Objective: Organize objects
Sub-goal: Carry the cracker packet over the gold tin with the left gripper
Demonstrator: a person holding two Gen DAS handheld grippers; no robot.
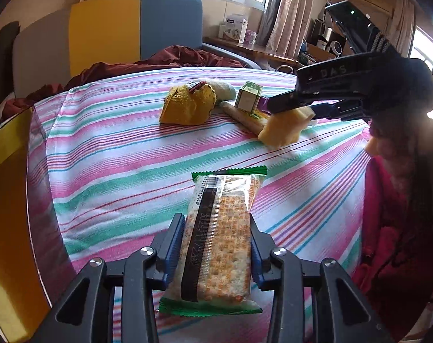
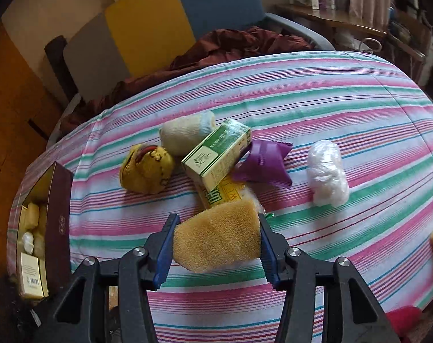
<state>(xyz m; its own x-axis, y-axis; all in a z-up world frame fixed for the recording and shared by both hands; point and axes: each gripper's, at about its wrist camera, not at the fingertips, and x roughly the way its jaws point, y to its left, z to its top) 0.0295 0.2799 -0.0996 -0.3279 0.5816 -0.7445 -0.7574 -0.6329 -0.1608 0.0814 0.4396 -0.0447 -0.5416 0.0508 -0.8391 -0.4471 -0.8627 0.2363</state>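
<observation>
Two hand-held grippers are each carrying something above the striped bed (image 2: 330, 91).

The left hand-held gripper (image 1: 215, 245) is clamping a cracker packet (image 1: 216, 237), its long axis running straight ahead between the fingers. The right hand-held gripper (image 2: 216, 241) is squeezing a tan sponge (image 2: 216, 240). The open box (image 2: 59, 223) is lying off to the right gripper's left at the bed's edge, so the left one looks nearer.

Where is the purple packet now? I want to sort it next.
In the right wrist view the purple packet lies on the striped bedspread, right of the green box and left of the white plastic bundle.
</observation>
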